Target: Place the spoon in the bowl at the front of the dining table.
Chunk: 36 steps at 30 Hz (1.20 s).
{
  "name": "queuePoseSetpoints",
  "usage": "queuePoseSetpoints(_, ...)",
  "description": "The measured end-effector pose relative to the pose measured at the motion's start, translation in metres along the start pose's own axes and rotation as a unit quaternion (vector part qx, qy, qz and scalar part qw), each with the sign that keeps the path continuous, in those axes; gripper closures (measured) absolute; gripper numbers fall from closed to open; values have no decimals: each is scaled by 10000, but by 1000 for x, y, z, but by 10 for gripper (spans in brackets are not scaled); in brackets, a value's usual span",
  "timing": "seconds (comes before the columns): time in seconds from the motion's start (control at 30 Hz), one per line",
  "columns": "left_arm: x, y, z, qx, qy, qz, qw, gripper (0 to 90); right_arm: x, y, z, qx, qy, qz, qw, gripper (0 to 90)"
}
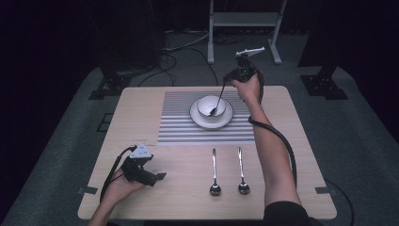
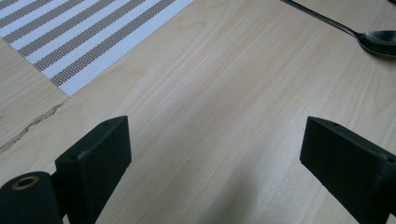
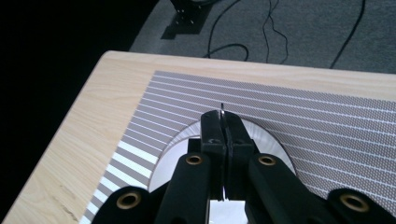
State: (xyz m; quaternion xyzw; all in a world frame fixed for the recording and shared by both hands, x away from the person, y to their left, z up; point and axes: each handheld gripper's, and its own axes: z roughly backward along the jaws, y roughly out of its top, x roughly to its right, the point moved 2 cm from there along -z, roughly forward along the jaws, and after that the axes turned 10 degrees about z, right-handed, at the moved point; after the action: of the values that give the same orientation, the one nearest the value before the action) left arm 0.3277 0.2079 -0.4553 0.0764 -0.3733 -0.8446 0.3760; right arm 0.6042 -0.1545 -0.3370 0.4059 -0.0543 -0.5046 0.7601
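Spoon is pinched by its handle tip between your right gripper's closed jaws, sloping down so its head sits inside the white bowl on its plate, likely to place it there. Your left gripper rests with jaws wide apart and empty, out of the way. Two more spoons lie nearer you. In the right gripper view the jaws hide the handle, bar a sliver above their tips
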Motion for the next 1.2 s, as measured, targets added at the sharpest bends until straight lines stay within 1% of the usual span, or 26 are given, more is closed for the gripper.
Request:
queuePoseSetpoints(0.2,-1,0,0,-3,11,-7,10000,77,4,-9,-4,-133,8,26,9999,883)
queuePoseSetpoints(0.27,0,0,0,-3,10,-5,10000,77,4,-11,-3,-172,-21,75,9998,881)
queuePoseSetpoints(0.53,0,0,-1,-9,23,4,10000,77,7,-18,2,-250,64,97,9996,875)
queuePoseSetpoints(0.7,-1,0,-1,-23,31,-3,10000,77,9,-22,5,-347,76,129,9993,857)
queuePoseSetpoints(0.8,0,0,-1,-26,30,-12,10000,77,12,-24,6,-392,118,106,9991,835)
queuePoseSetpoints(0.9,0,0,-2,-21,35,1,10000,77,13,-26,6,-460,95,148,9988,835)
queuePoseSetpoints(1.2,-1,0,-2,-40,53,2,10000,77,17,-30,7,-536,108,131,9984,780)
